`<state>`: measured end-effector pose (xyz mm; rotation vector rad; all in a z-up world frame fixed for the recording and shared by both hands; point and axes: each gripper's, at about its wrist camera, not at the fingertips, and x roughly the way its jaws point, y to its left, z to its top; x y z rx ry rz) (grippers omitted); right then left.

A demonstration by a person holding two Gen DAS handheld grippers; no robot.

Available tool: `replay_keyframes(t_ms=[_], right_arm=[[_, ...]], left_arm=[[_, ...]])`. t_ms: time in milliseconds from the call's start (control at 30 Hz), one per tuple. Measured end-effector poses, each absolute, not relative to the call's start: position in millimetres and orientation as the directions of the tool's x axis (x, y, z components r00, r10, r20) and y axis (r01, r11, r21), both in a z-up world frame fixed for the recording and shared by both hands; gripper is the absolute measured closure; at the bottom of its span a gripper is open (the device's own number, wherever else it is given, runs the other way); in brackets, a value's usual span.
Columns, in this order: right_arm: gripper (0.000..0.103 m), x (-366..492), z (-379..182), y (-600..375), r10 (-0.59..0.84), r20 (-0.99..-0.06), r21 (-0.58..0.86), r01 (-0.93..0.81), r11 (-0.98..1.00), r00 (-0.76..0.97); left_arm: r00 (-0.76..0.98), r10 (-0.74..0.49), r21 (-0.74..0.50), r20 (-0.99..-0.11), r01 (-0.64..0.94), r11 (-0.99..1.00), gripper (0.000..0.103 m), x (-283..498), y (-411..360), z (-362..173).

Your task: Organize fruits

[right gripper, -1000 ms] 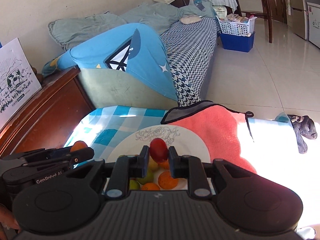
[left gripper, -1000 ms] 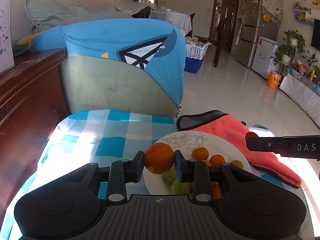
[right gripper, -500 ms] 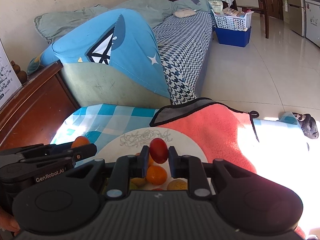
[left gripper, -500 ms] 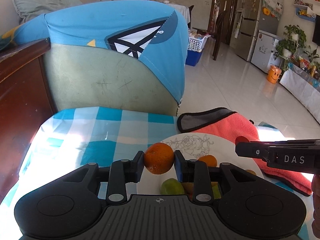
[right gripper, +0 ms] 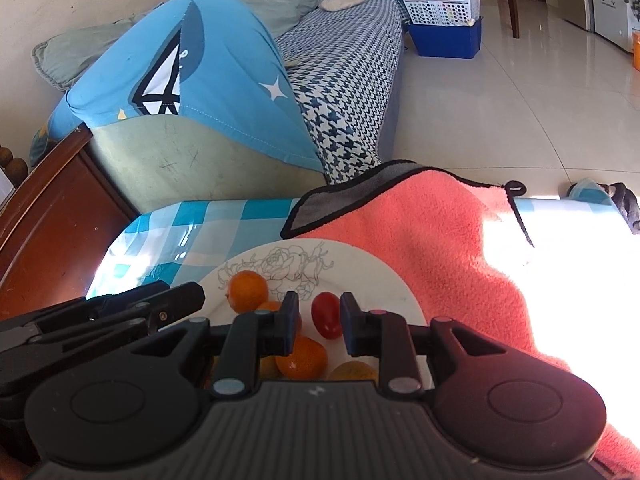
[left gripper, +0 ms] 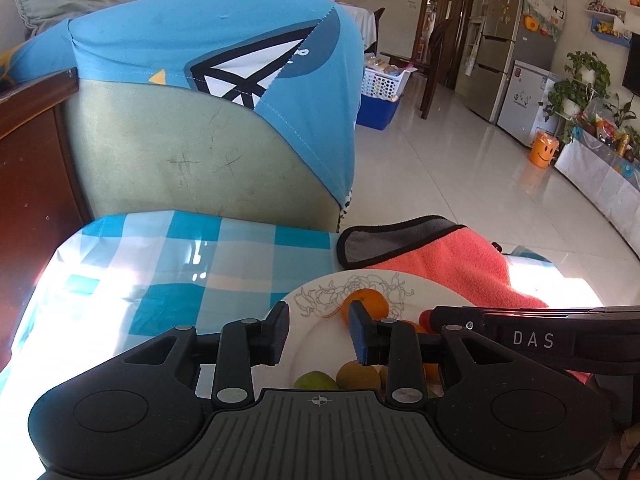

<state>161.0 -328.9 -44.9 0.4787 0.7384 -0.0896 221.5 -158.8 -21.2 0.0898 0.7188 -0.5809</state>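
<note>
On the worktop (left gripper: 168,256), which is covered by a blue-and-white checked cloth, a white plate (right gripper: 372,268) with a line-drawn rose pattern sits partly on a coral-pink towel (right gripper: 432,240) whose grey underside is folded over at one corner. The left gripper (left gripper: 318,330) hangs over the near left part of the plate with its jaws released and nothing between them; an orange (left gripper: 366,304) lies on the plate just beyond its right finger, partly hidden by that finger in the left wrist view. In the right wrist view the same orange (right gripper: 247,291) rests on the plate at the lower edge of the rose drawing, apart from both grippers. The right gripper (right gripper: 319,322) is over the middle of the plate with its jaws spread, and a small red tomato (right gripper: 326,315) lies on the plate in the gap between them; a sliver of space shows on each side of it, so neither finger appears to grip it. More fruit crowds the near side of the plate: a second orange (right gripper: 302,357) and a yellowish fruit (right gripper: 354,371) in the right view, a green fruit (left gripper: 316,381) in the left view. Behind the worktop stands a sofa arm draped with a blue cover (left gripper: 224,64).
</note>
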Motion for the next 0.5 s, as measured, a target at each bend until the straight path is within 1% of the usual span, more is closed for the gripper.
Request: replay_keyframes(t_ms=[67, 133, 200, 233, 300, 333, 400, 433, 500], right_arm=[[0.077, 160.7, -41.9, -327.3, 0.090, -0.665, 0.384, 0.236, 0.893, 0.742], [0.074, 159.2, -37.4, -326.5, 0.091, -0.662, 0.387, 0.235, 0.892, 0.744], [0.066, 156.2, -29.0, -324.8, 0.092, -0.655, 0.391, 0.232, 0.890, 0.750], [0.063, 153.8, -24.0, -322.5, 0.088, -0.653, 0.384, 0.229, 0.895, 0.752], [0.051, 148.4, -13.6, -315.3, 0.053, -0.661, 0.334, 0.231, 0.914, 0.748], [0.049, 145.5, -9.8, -312.0, 0.035, -0.665, 0.309, 0.232, 0.922, 0.746], [0.042, 137.3, -2.2, -306.1, 0.013, -0.662, 0.267, 0.220, 0.938, 0.749], [0.040, 133.6, 0.1, -304.4, 0.013, -0.660, 0.258, 0.211, 0.943, 0.751], [0.028, 127.5, 2.9, -302.3, 0.006, -0.676, 0.241, 0.214, 0.947, 0.737]], left_arm=[[0.610, -0.468, -0.117, -0.640, 0.524, 0.844, 0.070, 218.7, -155.9, -17.2], [0.620, -0.462, -0.109, -0.634, 0.520, 0.847, 0.063, 213.8, -152.8, -12.1], [0.639, -0.450, -0.089, -0.624, 0.515, 0.853, 0.045, 205.6, -148.0, -3.8], [0.647, -0.448, -0.079, -0.617, 0.515, 0.853, 0.043, 201.1, -145.7, 0.4], [0.658, -0.437, -0.057, -0.613, 0.515, 0.856, 0.037, 193.0, -142.4, 7.7], [0.663, -0.424, -0.044, -0.616, 0.509, 0.860, 0.034, 189.1, -140.0, 11.7], [0.672, -0.405, -0.039, -0.619, 0.489, 0.871, 0.025, 182.1, -133.1, 17.8], [0.674, -0.403, -0.044, -0.620, 0.482, 0.875, 0.024, 178.6, -128.5, 20.2], [0.668, -0.392, -0.044, -0.633, 0.475, 0.879, 0.017, 172.1, -121.7, 23.7]])
